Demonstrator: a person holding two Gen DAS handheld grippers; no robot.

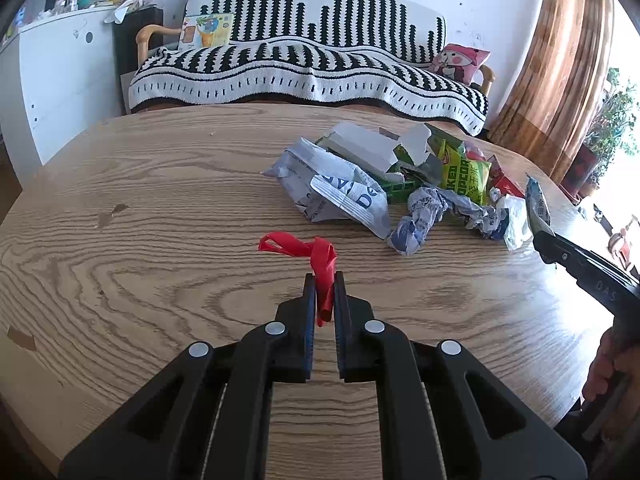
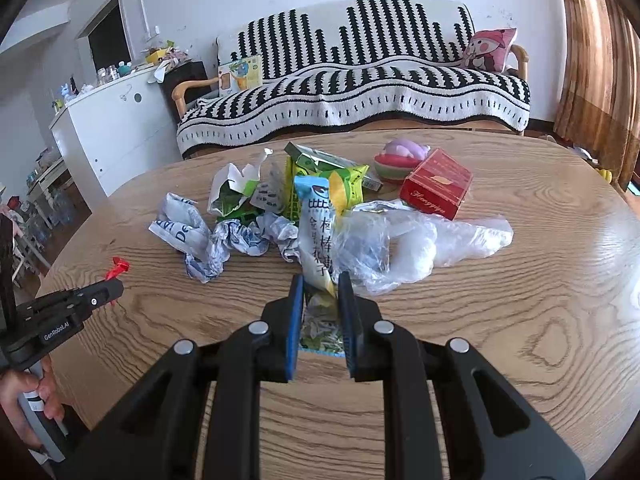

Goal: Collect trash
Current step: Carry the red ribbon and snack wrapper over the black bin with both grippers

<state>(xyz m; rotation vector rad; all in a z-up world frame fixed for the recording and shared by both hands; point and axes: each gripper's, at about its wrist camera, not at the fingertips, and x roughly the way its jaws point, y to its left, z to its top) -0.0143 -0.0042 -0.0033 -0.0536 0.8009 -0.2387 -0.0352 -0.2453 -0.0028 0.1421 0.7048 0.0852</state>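
Observation:
My left gripper (image 1: pixel 323 278) is shut on a red plastic strip (image 1: pixel 318 258), whose free end trails left over the wooden table (image 1: pixel 160 200). In the right wrist view the left gripper (image 2: pixel 114 286) holds the same red strip (image 2: pixel 118 268) at the table's left side. My right gripper (image 2: pixel 320 280) is shut on a blue-and-white snack wrapper (image 2: pixel 318 232), held upright at the near edge of the trash pile. In the left wrist view the right gripper (image 1: pixel 540 236) holds that wrapper (image 1: pixel 536 204) at the right. The pile holds crumpled white-blue paper (image 1: pixel 340 196), a yellow popcorn bag (image 1: pixel 466 178) and a clear plastic bag (image 2: pixel 420 240).
A red box (image 2: pixel 438 188), a round pink-and-red toy (image 2: pixel 400 158), a torn white carton (image 1: pixel 376 148) and a green pack (image 2: pixel 320 160) lie at the far side of the pile. A striped sofa (image 1: pixel 312 68) stands behind the table, a white cabinet (image 1: pixel 60 72) to the left.

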